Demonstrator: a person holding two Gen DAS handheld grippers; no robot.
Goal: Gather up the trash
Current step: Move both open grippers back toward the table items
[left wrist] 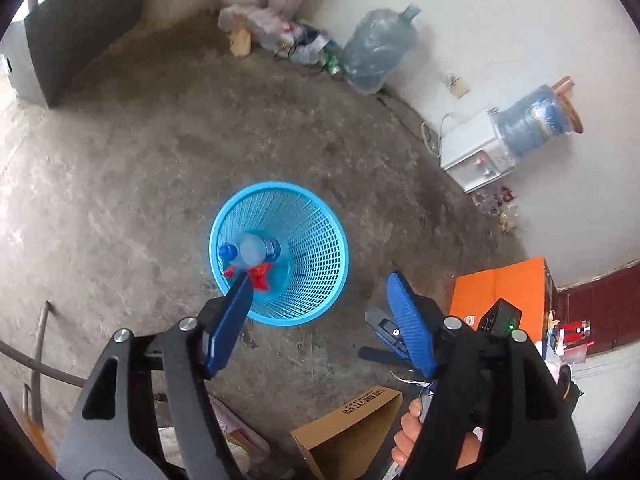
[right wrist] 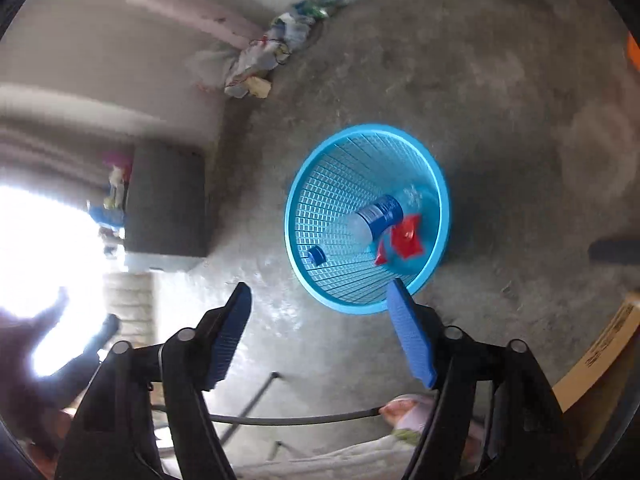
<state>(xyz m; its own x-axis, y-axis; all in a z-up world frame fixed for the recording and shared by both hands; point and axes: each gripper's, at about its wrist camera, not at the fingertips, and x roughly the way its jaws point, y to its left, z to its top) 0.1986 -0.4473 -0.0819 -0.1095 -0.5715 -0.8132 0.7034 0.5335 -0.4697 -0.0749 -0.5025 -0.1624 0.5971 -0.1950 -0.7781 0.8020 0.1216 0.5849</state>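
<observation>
Both claws are hovering above the round blue plastic mesh wastebasket standing on the bare concrete floor.

Left claw: jaws are standing spread apart, holding nothing. Right claw: jaws likewise are standing wide, holding nothing.

Contents of basket: a clear plastic water bottle with a blue label is lying tilted against the inner wall; a crumpled red wrapper is lying at the bottom, touching the bottle; a small blue bottle cap is sitting on the sloping mesh, apart from the bottle.

Handling judgement: the bottle is looking empty, so light, thin-walled, likely buckling and slipping under a hard pinch; the label band at mid-body is offering the best hold. The wrapper is looking soft and near weightless; pinching any raised fold should work. The basket is appearing light and easily tipped, best taken by the rim.

More litter is lying along the far wall, well apart from the basket.
</observation>
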